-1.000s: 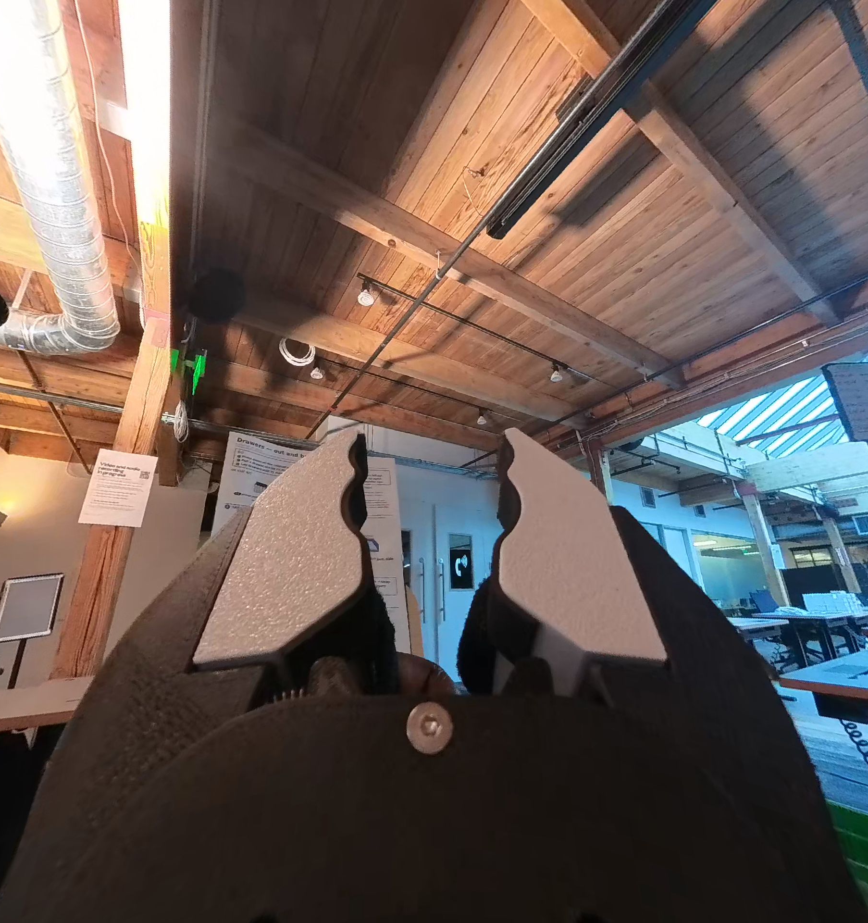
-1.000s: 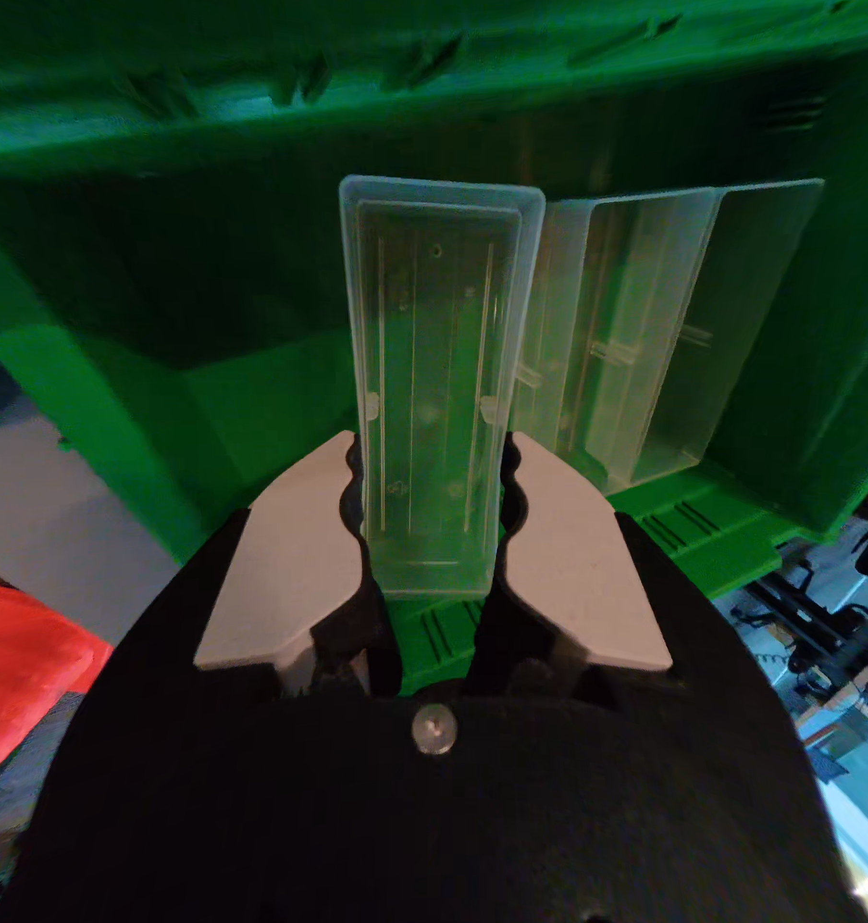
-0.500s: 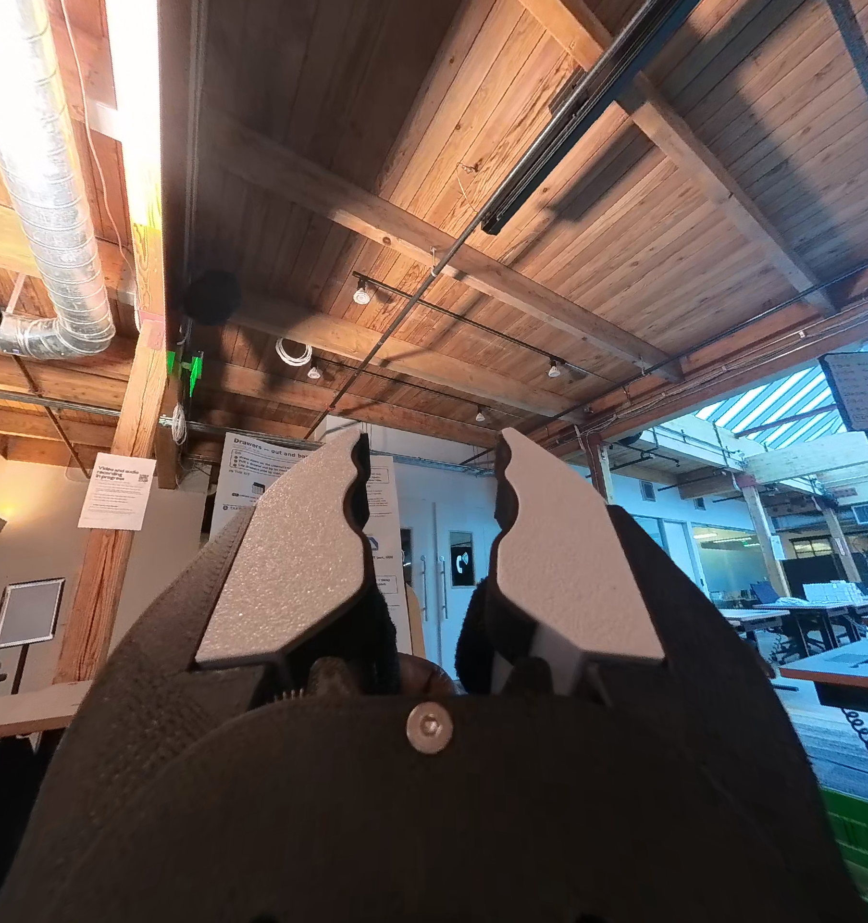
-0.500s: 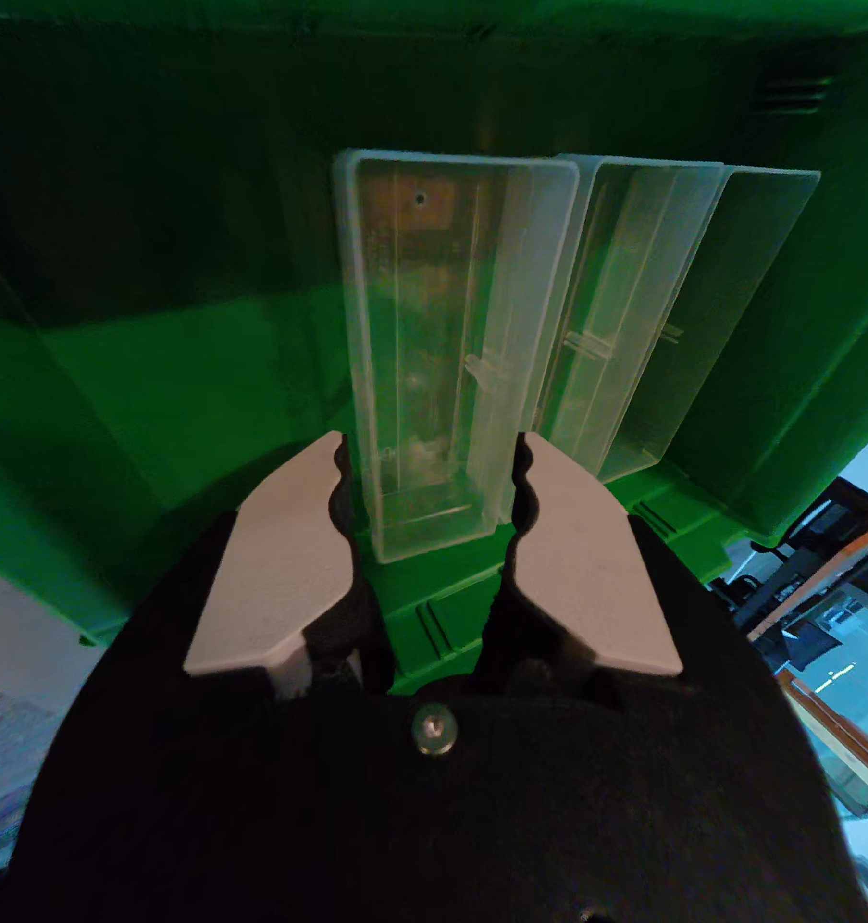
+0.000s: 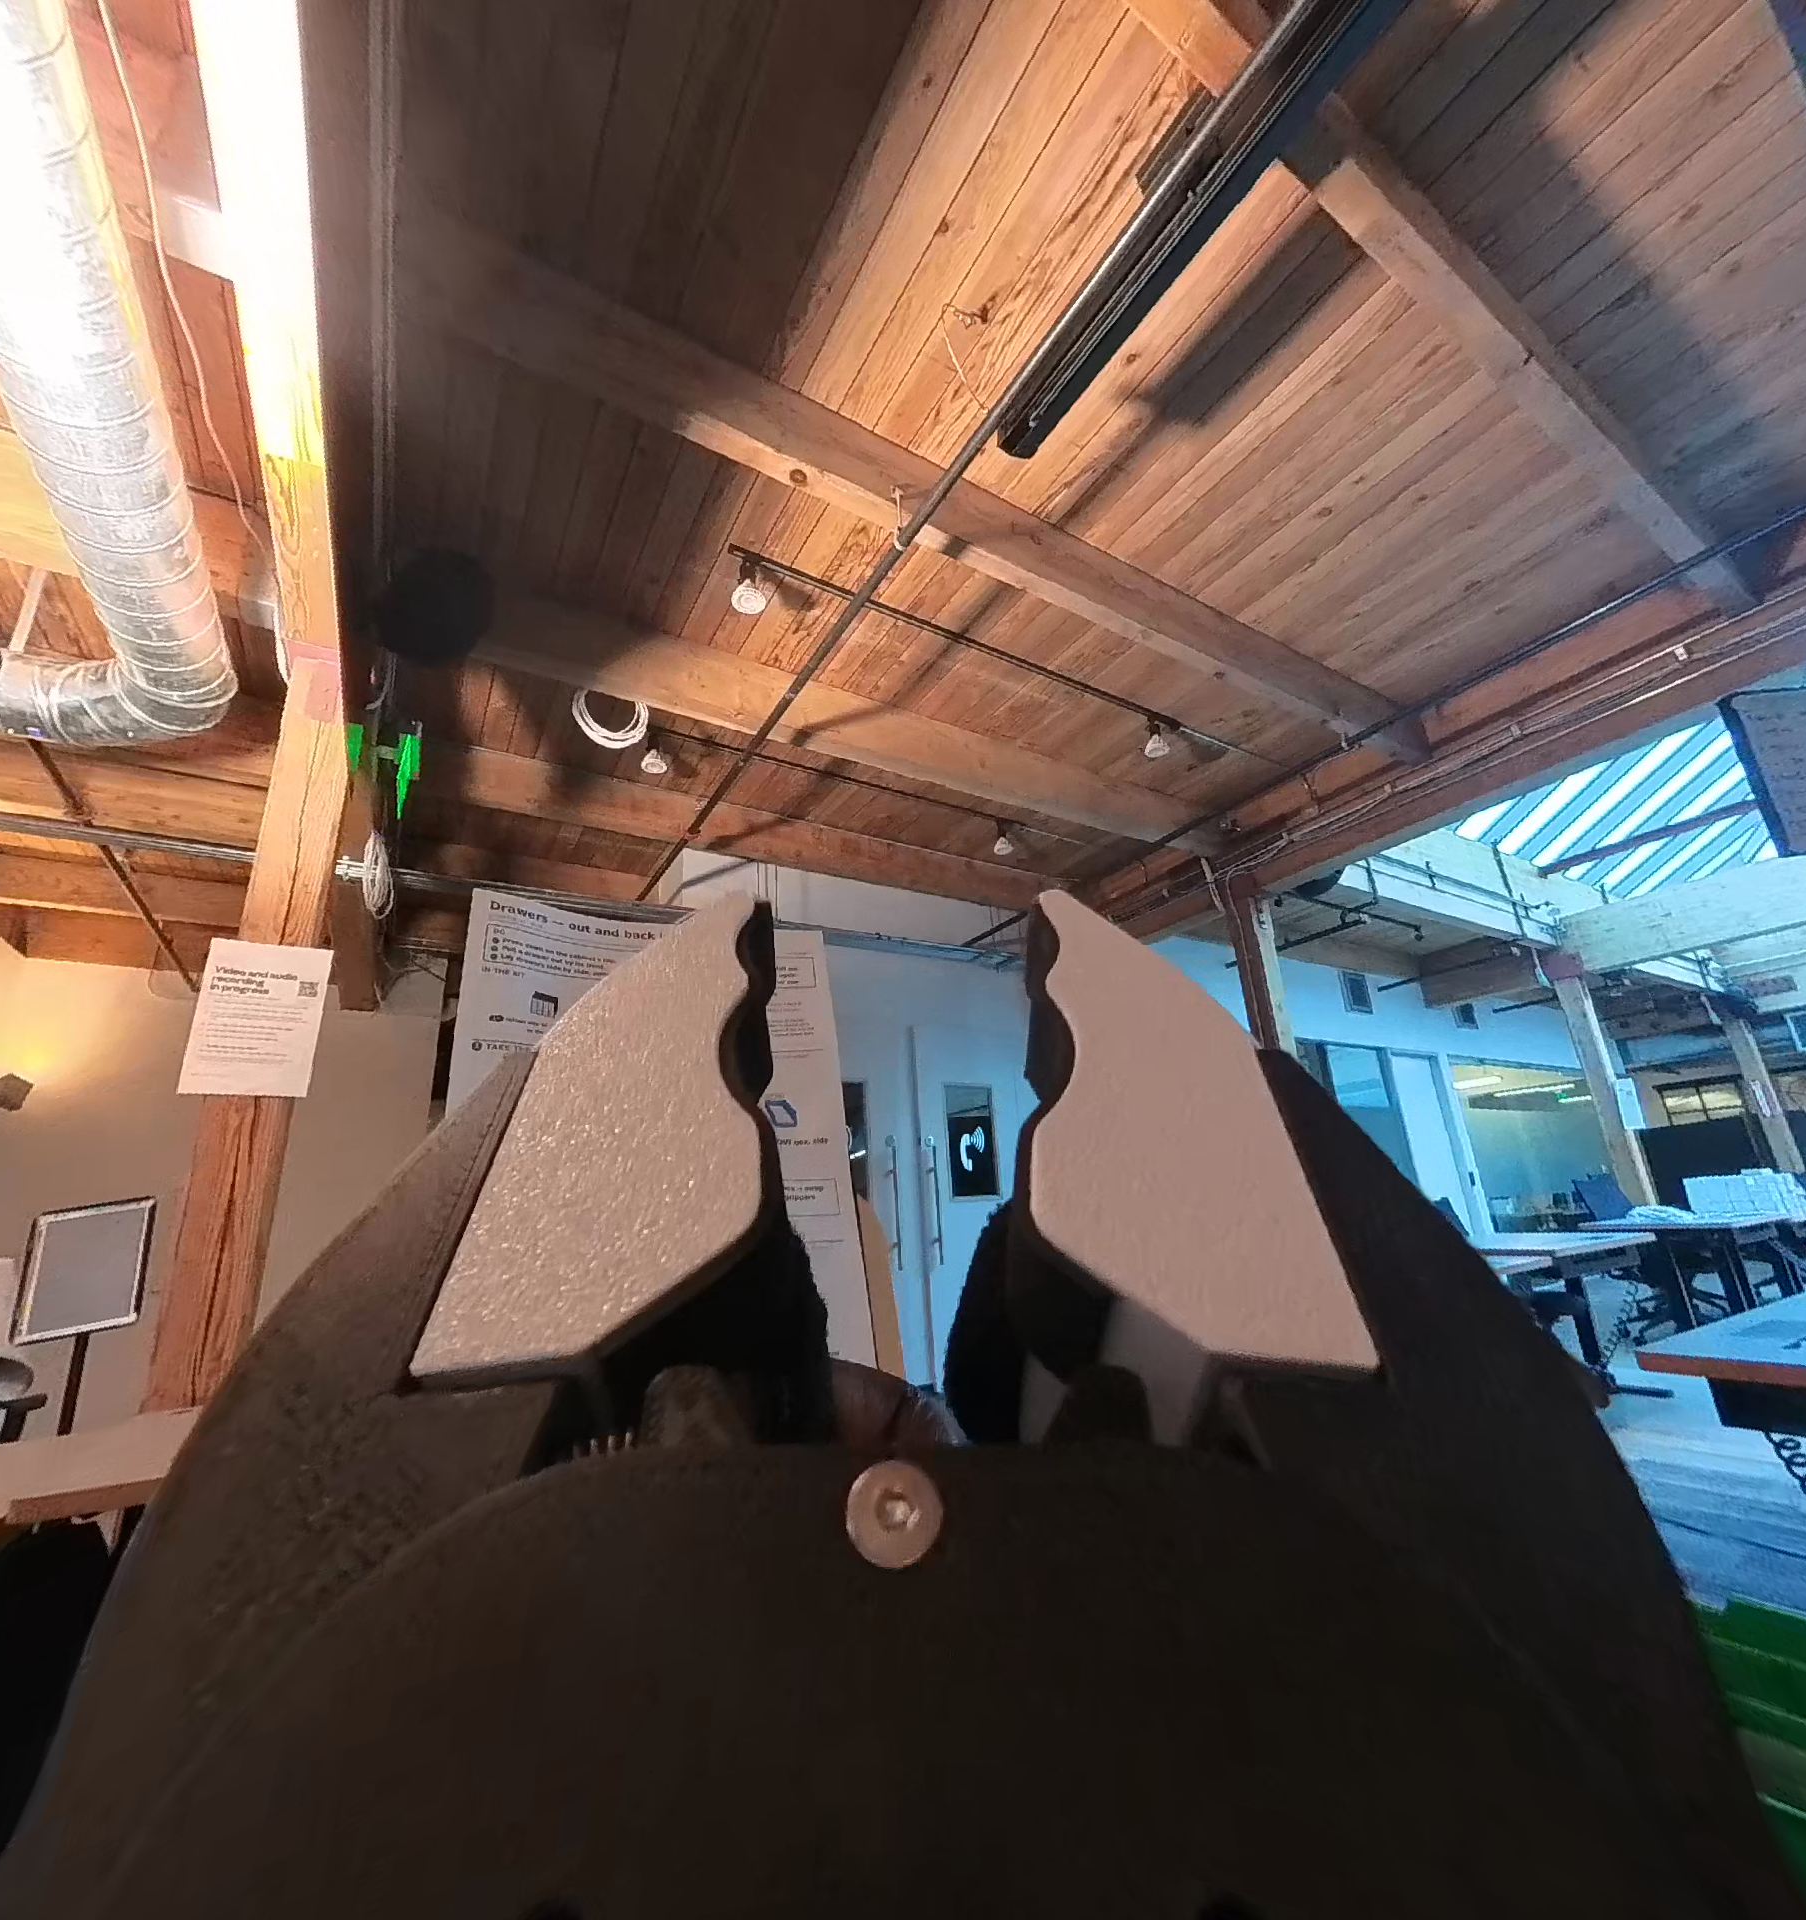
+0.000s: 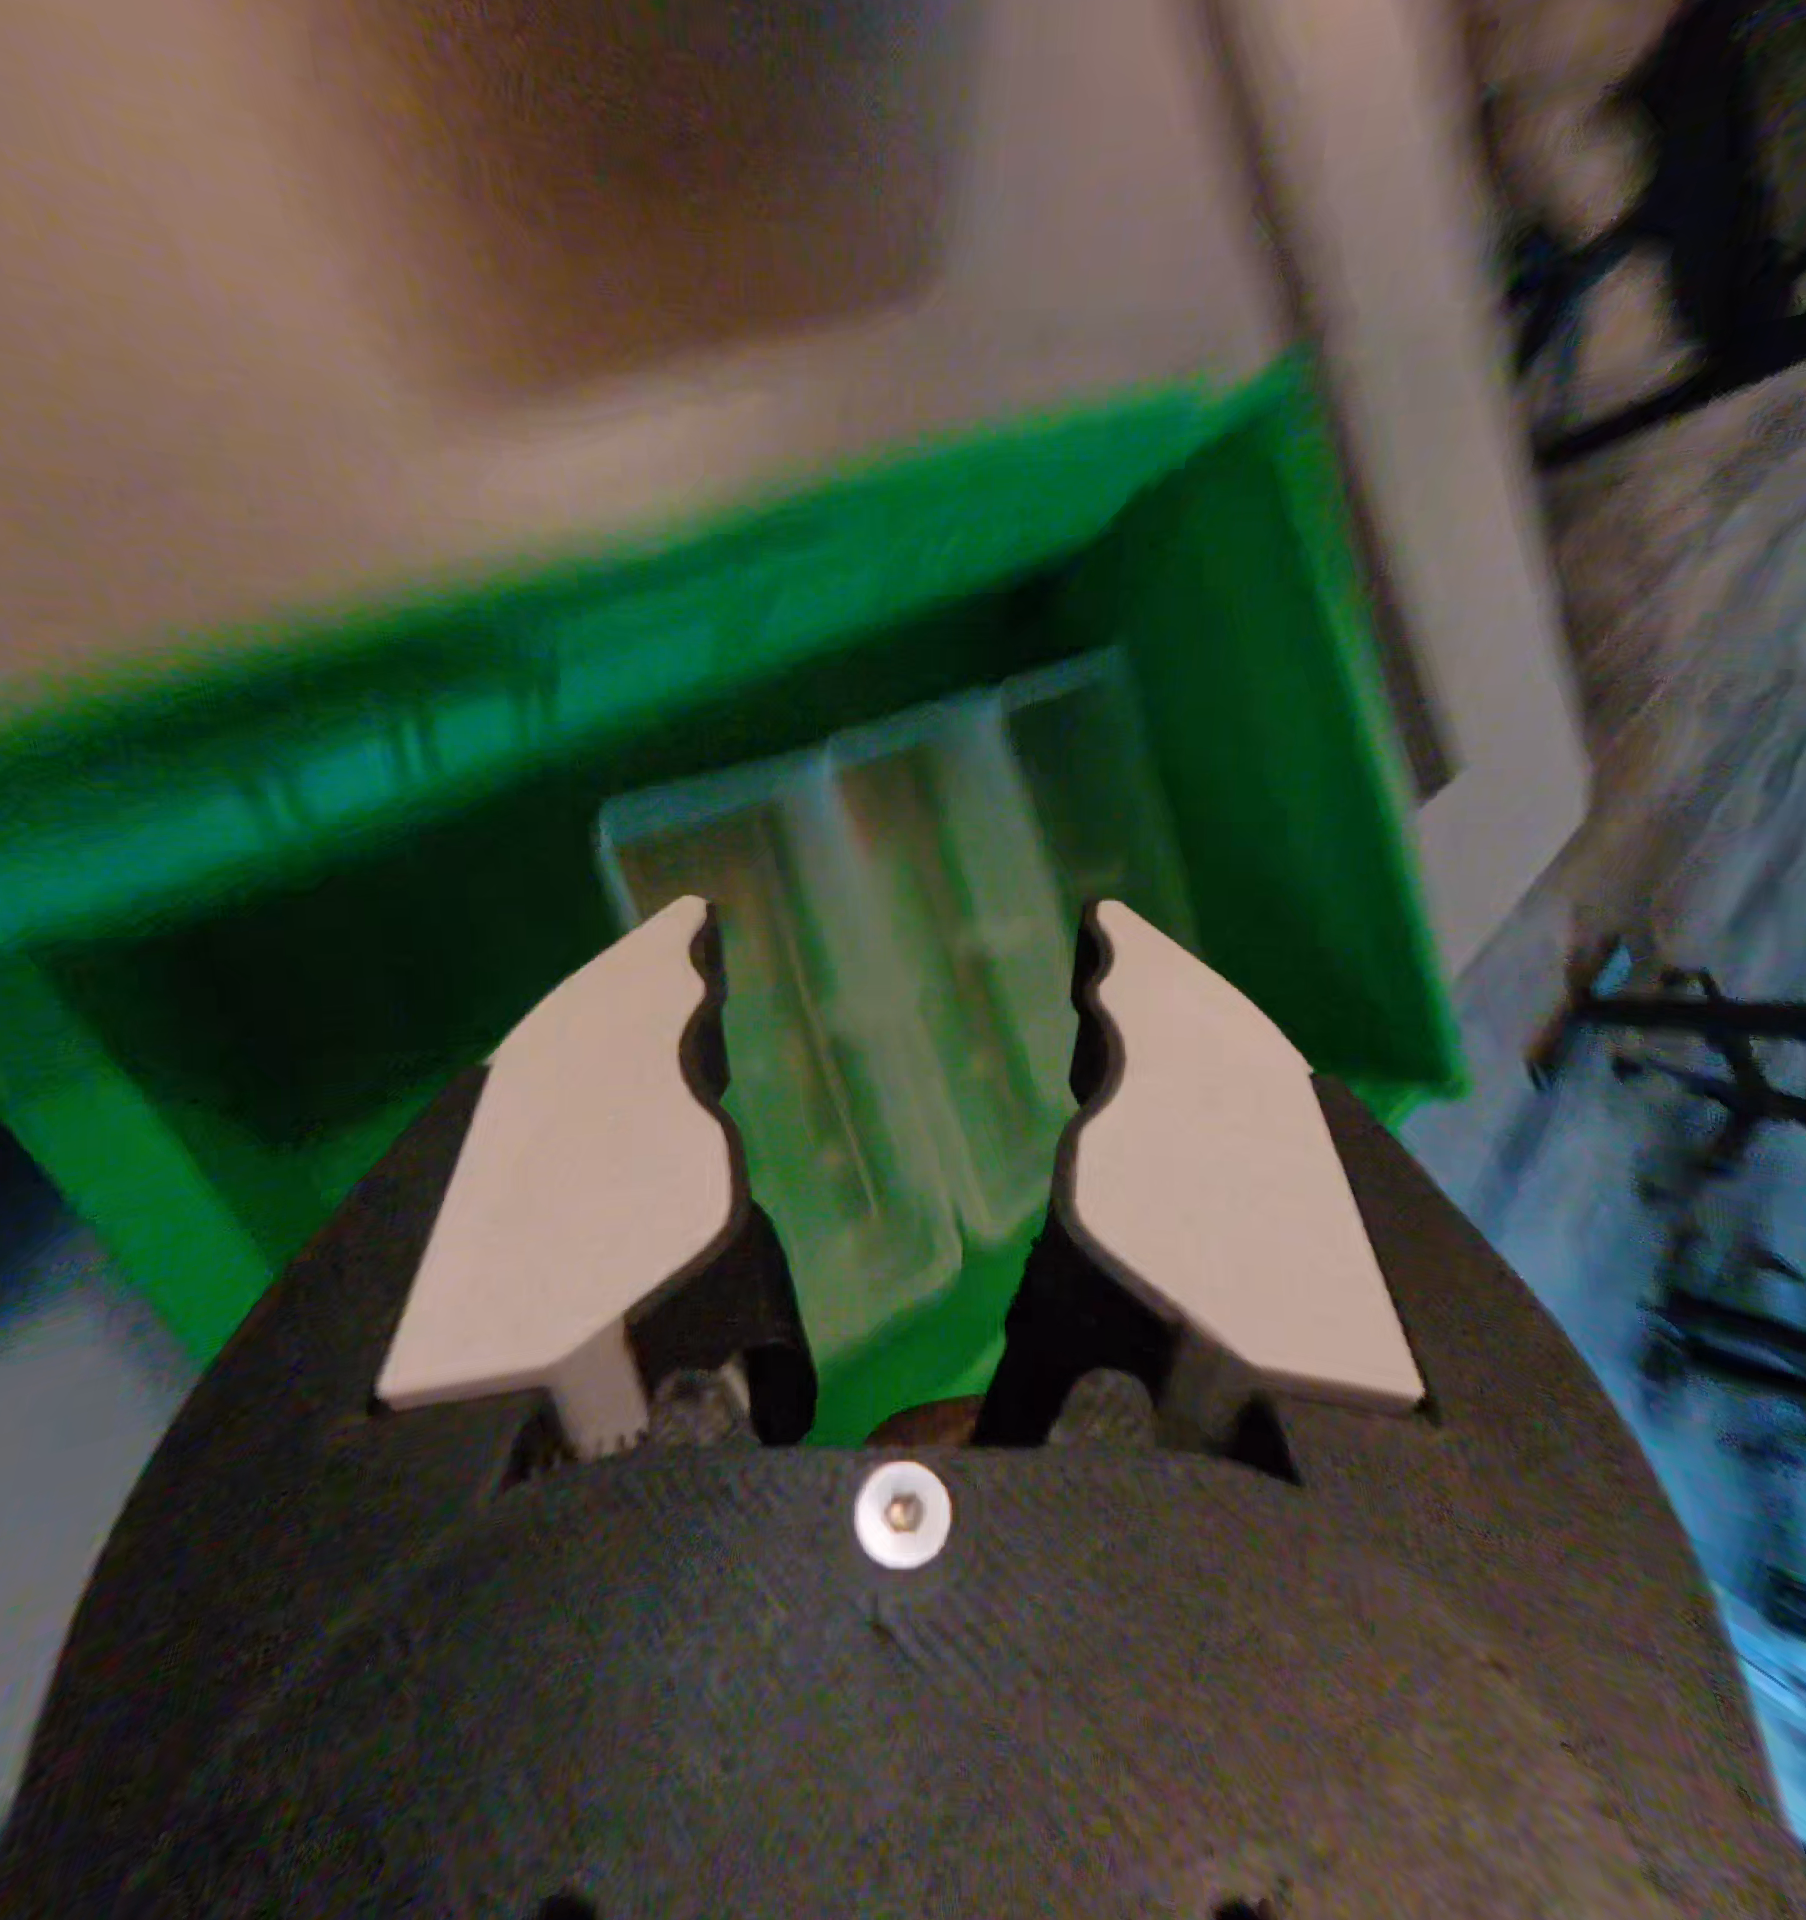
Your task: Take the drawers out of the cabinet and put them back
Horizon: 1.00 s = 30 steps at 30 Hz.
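In the right wrist view, which is motion-blurred, clear plastic drawers (image 6: 878, 997) lie side by side against the right wall of a green bin (image 6: 379, 790). My right gripper (image 6: 896, 920) is open and empty, pulled back from the drawers, which show in the gap between its white fingers (image 6: 587, 1132). My left gripper (image 5: 896, 914) is open and empty and points up at the wooden ceiling. A strip of the green bin (image 5: 1803, 1725) shows at the lower right of the left wrist view. No cabinet is in view.
Left wrist view: a wooden post (image 5: 255, 1091) with a paper sheet, a silver duct (image 5: 78, 416), a tall white poster (image 5: 608, 966) and desks (image 5: 1761, 1351) at the far right. Right wrist view: a blurred pale surface (image 6: 463, 208) behind the bin and dark furniture legs (image 6: 1730, 1060) at the right.
My right gripper held a clear drawer upright in the bin, let it go beside the others, then drew back and swung away. The left gripper hardly moved.
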Each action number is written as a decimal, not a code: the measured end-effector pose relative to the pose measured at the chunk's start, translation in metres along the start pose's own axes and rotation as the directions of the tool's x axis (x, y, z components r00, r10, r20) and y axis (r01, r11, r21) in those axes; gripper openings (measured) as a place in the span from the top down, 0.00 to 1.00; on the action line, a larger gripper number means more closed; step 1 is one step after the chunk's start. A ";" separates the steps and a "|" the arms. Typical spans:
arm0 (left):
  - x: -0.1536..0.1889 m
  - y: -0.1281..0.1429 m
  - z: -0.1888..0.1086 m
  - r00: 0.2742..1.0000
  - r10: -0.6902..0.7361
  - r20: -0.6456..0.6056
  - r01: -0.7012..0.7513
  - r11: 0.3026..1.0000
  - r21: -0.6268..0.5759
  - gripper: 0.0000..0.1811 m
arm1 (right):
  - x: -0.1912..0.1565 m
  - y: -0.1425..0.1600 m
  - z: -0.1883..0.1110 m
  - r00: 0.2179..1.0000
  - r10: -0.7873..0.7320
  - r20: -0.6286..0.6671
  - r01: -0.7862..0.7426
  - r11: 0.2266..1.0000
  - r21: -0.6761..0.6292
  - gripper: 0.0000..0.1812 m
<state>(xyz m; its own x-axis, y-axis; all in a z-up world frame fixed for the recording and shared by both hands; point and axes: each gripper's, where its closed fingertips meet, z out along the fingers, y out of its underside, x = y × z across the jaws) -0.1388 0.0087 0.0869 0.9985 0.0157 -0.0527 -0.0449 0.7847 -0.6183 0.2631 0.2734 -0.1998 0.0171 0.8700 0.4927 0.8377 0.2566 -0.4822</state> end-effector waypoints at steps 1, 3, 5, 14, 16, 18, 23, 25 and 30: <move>0.000 0.002 0.000 1.000 0.000 0.000 0.000 1.000 -0.005 0.75 | 0.009 -0.029 -0.013 0.995 0.099 -0.032 -0.092 0.982 0.162 0.64; 0.000 0.005 0.000 1.000 0.002 -0.001 -0.002 1.000 -0.018 0.75 | 0.025 -0.086 -0.048 0.959 0.280 -0.038 -0.228 0.847 0.481 0.62; 0.002 0.009 0.000 1.000 0.008 -0.005 -0.008 1.000 -0.028 0.75 | 0.035 -0.136 -0.090 0.904 0.428 0.022 -0.301 0.599 0.742 0.62; 0.008 0.021 0.006 0.999 0.029 -0.027 -0.031 0.997 -0.068 0.79 | 0.038 -0.238 -0.128 0.748 0.554 0.365 -0.355 -0.131 0.926 1.00; 0.008 0.023 0.005 0.999 0.036 -0.029 -0.037 0.997 -0.062 0.86 | 0.038 -0.262 -0.100 0.772 0.553 0.315 -0.368 -0.016 0.930 1.00; 0.009 0.030 0.005 0.998 0.049 -0.044 -0.053 0.994 -0.095 0.99 | 0.034 -0.286 -0.074 0.808 0.511 0.293 -0.389 0.090 0.917 1.00; 0.003 0.095 0.004 0.971 0.212 -0.107 -0.237 0.880 -0.412 1.00 | 0.007 -0.315 -0.014 0.840 0.444 0.313 -0.481 0.342 0.807 0.87; -0.017 0.136 -0.006 0.936 0.335 -0.108 -0.333 0.746 -0.577 1.00 | 0.003 -0.313 0.001 0.902 0.430 0.024 -0.243 0.461 0.854 0.84; -0.036 0.203 -0.030 0.908 0.379 -0.175 -0.378 0.567 -0.731 1.00 | -0.027 -0.313 0.045 0.739 0.003 -0.673 0.436 0.759 0.483 0.85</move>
<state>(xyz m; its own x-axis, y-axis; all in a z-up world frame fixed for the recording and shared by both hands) -0.1849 0.1488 -0.0601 0.8845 0.2032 -0.4200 -0.4262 -0.0140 -0.9045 -0.0242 0.1888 -0.0952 0.3832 0.3606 0.8504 0.3801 0.7776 -0.5009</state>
